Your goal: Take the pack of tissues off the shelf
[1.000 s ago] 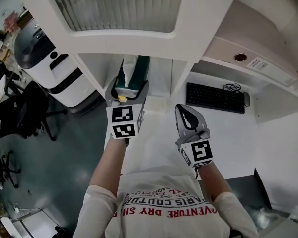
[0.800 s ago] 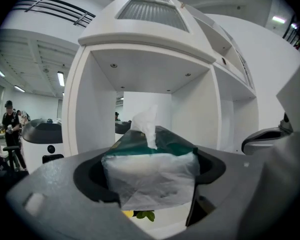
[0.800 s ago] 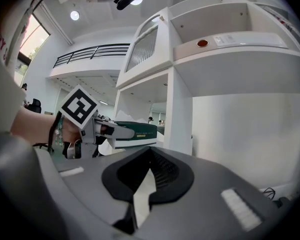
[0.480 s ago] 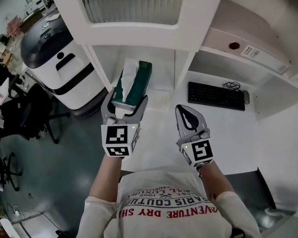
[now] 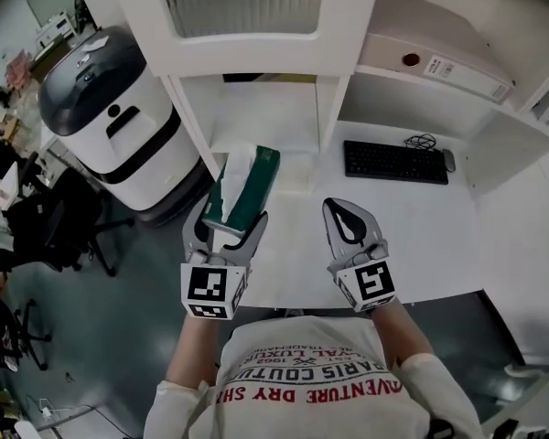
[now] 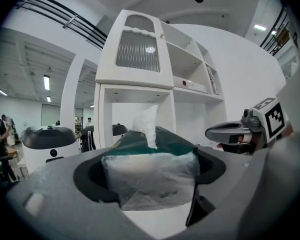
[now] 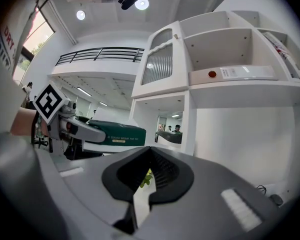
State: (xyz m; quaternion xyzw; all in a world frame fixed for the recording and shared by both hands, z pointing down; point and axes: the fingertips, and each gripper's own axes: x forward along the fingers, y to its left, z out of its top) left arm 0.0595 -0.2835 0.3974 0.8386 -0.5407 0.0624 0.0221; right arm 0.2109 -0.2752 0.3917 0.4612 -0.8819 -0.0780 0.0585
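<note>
The pack of tissues point(image 5: 247, 186) is dark green with a clear plastic end and a white tissue sticking out of its top. My left gripper point(image 5: 231, 213) is shut on it, one jaw on each long side, and holds it in the air in front of the white shelf unit point(image 5: 265, 58), clear of the low compartment point(image 5: 270, 122). In the left gripper view the pack point(image 6: 150, 176) fills the space between the jaws of the left gripper point(image 6: 150, 169). My right gripper point(image 5: 339, 207) hovers over the desk to the right, shut and empty, seen as right gripper point(image 7: 144, 186).
A black keyboard point(image 5: 395, 161) lies on the white desk point(image 5: 439, 236) under the shelves. A white binder point(image 5: 439, 60) rests on the upper right shelf. A large white and grey machine point(image 5: 105, 112) stands left of the shelf unit, with office chairs point(image 5: 50, 218) beyond it.
My left gripper has drawn the tissue pack out of the low shelf compartment and back toward me. The right gripper has hardly moved.
</note>
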